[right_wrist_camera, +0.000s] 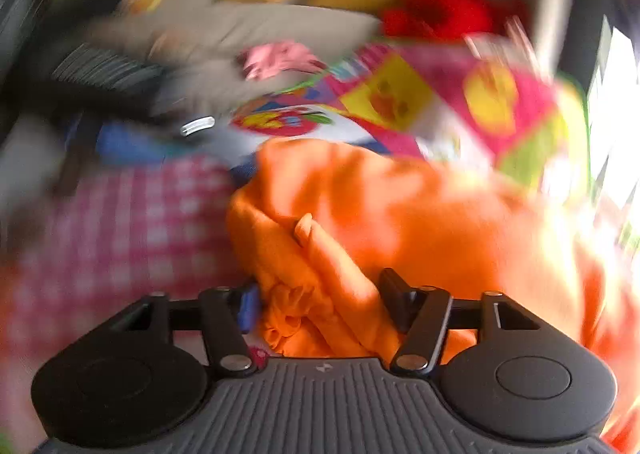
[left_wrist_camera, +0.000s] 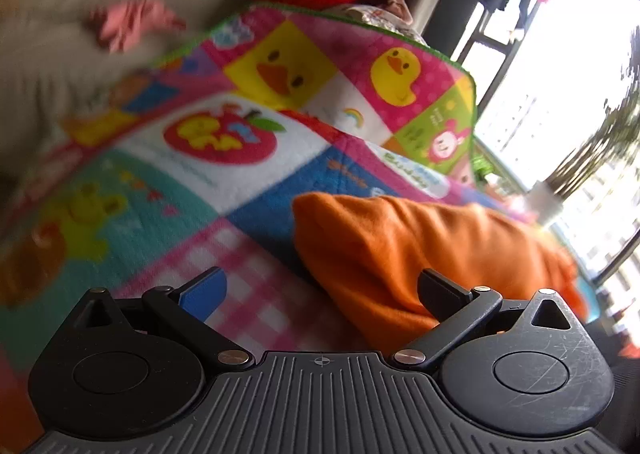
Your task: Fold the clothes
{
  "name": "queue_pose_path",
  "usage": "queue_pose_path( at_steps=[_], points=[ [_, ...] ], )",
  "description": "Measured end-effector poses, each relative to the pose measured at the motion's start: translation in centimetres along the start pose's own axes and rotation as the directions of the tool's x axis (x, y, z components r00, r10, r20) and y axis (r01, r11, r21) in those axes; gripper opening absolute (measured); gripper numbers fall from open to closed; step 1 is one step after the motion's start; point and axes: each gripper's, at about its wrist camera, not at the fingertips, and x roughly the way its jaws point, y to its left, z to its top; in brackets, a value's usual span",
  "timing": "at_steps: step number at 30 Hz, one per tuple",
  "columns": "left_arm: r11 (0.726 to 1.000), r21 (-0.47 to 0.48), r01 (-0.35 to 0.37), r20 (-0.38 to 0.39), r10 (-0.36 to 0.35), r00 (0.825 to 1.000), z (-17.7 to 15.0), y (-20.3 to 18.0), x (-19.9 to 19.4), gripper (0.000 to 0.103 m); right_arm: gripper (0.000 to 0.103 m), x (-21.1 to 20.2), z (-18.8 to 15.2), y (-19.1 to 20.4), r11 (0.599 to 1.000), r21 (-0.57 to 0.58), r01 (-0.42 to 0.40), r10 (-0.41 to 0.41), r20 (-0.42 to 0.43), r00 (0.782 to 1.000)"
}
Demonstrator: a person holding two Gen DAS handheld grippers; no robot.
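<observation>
Orange garment (right_wrist_camera: 400,214) lies bunched on the patchwork mat (left_wrist_camera: 192,190) — right gripper (right_wrist_camera: 320,306) pinches its folds; left gripper (left_wrist_camera: 324,290) spread wide w/ nothing gripped.

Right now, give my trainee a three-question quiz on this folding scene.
1. True or false: the orange garment lies on a plain white sheet.
2. Which tool has orange cloth bunched between its fingers? A) left tool B) right tool
3. Fill in: on the sofa cushion beyond the patchwork play mat lies a small ____ garment.

Key: 1 false; 2 B; 3 pink.
</observation>
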Motion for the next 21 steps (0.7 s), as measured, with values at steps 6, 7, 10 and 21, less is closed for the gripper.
queue_pose_path(
  at_steps=[6, 7, 10, 21],
  points=[
    [0.954, -0.186, 0.236, -0.125, -0.262, 0.957, -0.6, -0.5, 3.0, 0.103, 0.041, -1.2, -0.4, -5.5, 0.935, 0.324, -0.141, 0.146, 0.011, 0.989],
    [0.952, -0.191, 0.237, -0.134, -0.265, 0.955, -0.7, -0.9, 3.7, 0.103, 0.041, -1.4, -0.6, -5.5, 0.940, 0.310, -0.141, 0.143, 0.013, 0.990],
    [0.958, -0.204, 0.199, -0.136, -0.229, 0.964, -0.5, -1.5, 5.5, 0.103, 0.041, -1.8, -1.0, -4.4, 0.971, 0.212, -0.114, 0.112, 0.020, 0.993],
    [0.990, -0.103, 0.093, -0.123, -0.106, 0.987, 0.4, -4.0, 6.1, 0.047, 0.081, -2.1, -2.6, 5.8, 0.847, -0.487, 0.213, -0.124, 0.207, 0.970]
  ],
)
